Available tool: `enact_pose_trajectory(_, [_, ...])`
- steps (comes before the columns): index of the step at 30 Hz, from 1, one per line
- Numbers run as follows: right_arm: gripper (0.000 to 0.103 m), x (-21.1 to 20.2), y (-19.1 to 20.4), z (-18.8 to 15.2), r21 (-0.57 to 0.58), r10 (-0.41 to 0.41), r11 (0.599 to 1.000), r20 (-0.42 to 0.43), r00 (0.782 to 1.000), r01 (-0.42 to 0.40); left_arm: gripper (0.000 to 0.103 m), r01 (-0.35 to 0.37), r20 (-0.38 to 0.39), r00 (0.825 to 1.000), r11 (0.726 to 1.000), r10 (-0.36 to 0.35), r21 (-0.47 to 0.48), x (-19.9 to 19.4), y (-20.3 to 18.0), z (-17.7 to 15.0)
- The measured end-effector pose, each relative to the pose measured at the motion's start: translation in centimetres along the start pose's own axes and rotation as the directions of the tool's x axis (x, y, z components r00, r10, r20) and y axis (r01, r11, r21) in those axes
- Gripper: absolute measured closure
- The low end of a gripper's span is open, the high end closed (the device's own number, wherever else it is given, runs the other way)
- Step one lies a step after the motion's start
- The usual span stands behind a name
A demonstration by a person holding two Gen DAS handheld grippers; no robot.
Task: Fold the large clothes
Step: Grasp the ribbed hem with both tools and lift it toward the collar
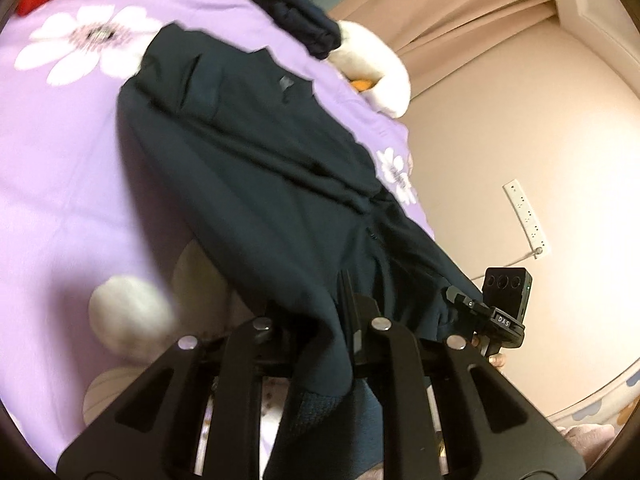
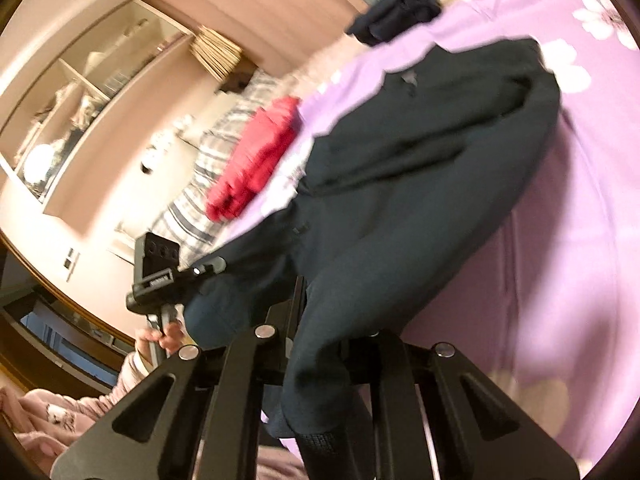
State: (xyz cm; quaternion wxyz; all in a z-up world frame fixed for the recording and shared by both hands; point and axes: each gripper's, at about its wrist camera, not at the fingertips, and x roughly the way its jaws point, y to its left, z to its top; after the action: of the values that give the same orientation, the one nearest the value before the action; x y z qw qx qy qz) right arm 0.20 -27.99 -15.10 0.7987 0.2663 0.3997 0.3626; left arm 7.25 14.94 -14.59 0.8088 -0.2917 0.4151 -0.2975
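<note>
A large dark navy garment (image 1: 248, 152) lies across a purple flowered bedspread (image 1: 60, 160), and its near edge is lifted off the bed. My left gripper (image 1: 348, 300) is shut on that near edge, with cloth draped over and hanging between its fingers. My right gripper (image 1: 454, 296) shows at the right, pinching the same edge. In the right wrist view my right gripper (image 2: 302, 296) is shut on the garment (image 2: 400, 184), and the hem hangs down past it. My left gripper (image 2: 214, 268) holds the edge further left, with a hand (image 2: 168, 336) on its handle.
A red garment (image 2: 256, 160) lies near the bed's edge. A folded dark bundle (image 1: 296, 20) and a white plush toy (image 1: 372, 64) sit at the far end. A power strip (image 1: 526, 216) lies on the floor. Wall shelves (image 2: 80, 92) stand beyond a striped blanket (image 2: 208, 184).
</note>
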Motion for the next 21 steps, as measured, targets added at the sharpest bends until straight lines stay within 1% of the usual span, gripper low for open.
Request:
enact_pose_trajectory(2, [0.091, 0.0, 0.8, 0.5, -0.018, 0.024, 1.000, 0.029, 0.999, -0.024, 0.088, 0.006, 0.022, 1.000, 1.000, -0.006, 0.011, -0.3, -0.7, 0.2])
enact_pose_trajectory(6, [0.091, -0.3, 1.7, 0.7, -0.035, 0.045, 0.998, 0.055, 0.997, -0.043, 0.089, -0.006, 0.051, 0.999, 1.000, 0.005, 0.018, -1.2, -1.3, -0.1])
enact_pose_trajectory(10, [0.091, -1.0, 1.7, 0.3, -0.039, 0.052, 0.998, 0.077, 0.996, -0.049, 0.090, -0.011, 0.061, 0.998, 0.999, 0.008, 0.048, -1.6, -1.8, -0.2])
enact_pose_trajectory(14, [0.092, -2.2, 1.4, 0.1, -0.037, 0.058, 0.998, 0.099, 0.993, -0.055, 0.090, -0.006, 0.081, 0.997, 0.998, 0.000, 0.070, -2.9, -2.0, -0.5])
enact_pose_trajectory(21, [0.092, -4.5, 3.2, 0.2, -0.097, 0.084, 0.993, 0.122, 0.989, -0.073, 0.090, 0.010, 0.096, 0.995, 0.994, -0.020, 0.107, -4.6, -3.7, -0.7])
